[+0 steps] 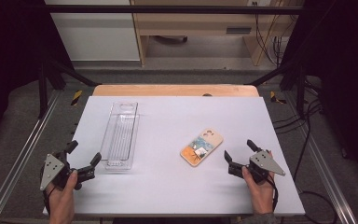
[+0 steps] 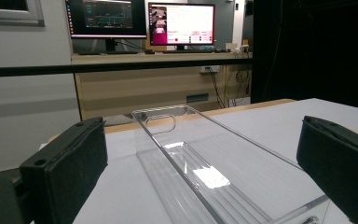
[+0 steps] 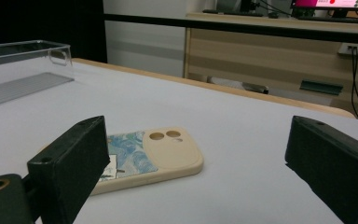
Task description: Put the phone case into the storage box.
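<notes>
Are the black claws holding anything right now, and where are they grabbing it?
Nothing is held. The left gripper is open near the end of the clear tray, and the right gripper is open beside the phone case, not touching it.

White table [image 1: 168,186]: clear tray [image 1: 120,135], phone case [image 1: 202,147]

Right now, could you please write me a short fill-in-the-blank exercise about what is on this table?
1. The long clear plastic tray holds ____.
2. The beige phone case with a blue painted design lies nearest the ____ gripper.
3. The fingers of the left gripper are ____.

Missing words: nothing; right; open
</notes>
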